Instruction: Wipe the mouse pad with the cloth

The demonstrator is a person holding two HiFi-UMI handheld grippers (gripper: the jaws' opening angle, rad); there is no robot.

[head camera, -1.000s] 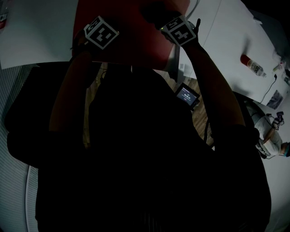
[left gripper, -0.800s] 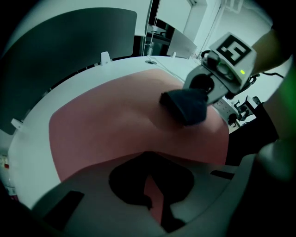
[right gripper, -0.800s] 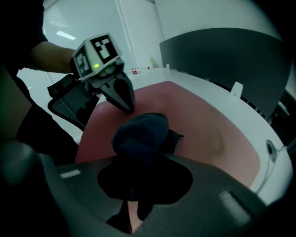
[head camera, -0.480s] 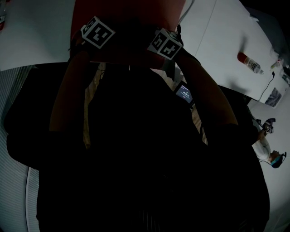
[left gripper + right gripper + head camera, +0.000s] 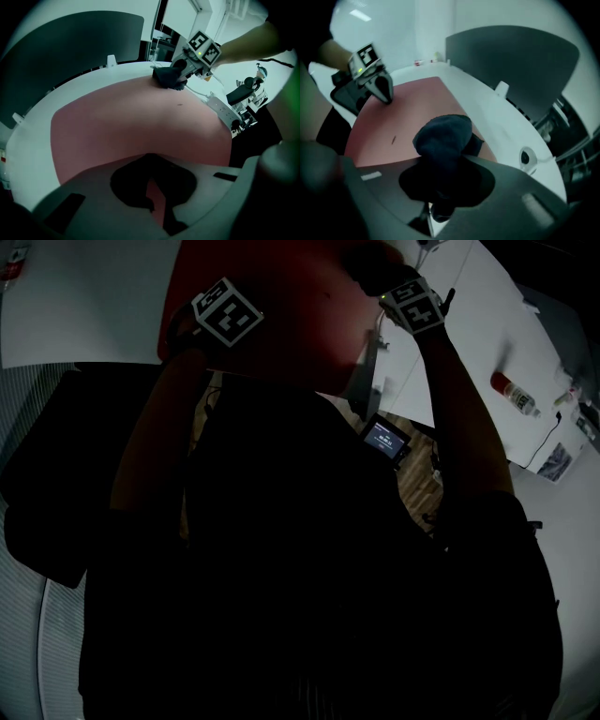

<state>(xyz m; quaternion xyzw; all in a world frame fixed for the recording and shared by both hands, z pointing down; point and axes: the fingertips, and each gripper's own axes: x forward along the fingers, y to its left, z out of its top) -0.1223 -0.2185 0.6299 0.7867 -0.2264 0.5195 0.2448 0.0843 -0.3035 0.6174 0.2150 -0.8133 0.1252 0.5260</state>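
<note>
A large red mouse pad [image 5: 131, 122] lies on a white table [image 5: 33, 140]. A dark cloth [image 5: 443, 136] is bunched between the jaws of my right gripper [image 5: 436, 206], which is shut on it and presses it onto the pad's far right part. In the left gripper view the cloth [image 5: 168, 77] sits under the right gripper [image 5: 180, 75] at the pad's far edge. My left gripper [image 5: 152, 197] stands on the near left part of the pad [image 5: 403, 117], fingers [image 5: 386, 93] together with nothing between them. In the head view only the marker cubes, left [image 5: 226, 315] and right [image 5: 412, 306], show clearly.
My dark torso fills most of the head view. A bottle [image 5: 514, 395] lies on the table to the right, and a small lit screen [image 5: 386, 439] sits below the table edge. A white power strip [image 5: 225, 112] lies beside the pad. A dark grey panel [image 5: 70, 47] stands behind the table.
The right gripper with the cloth swept in toward the left gripper, then back out to the pad's far right. The left gripper stayed put on the pad.
</note>
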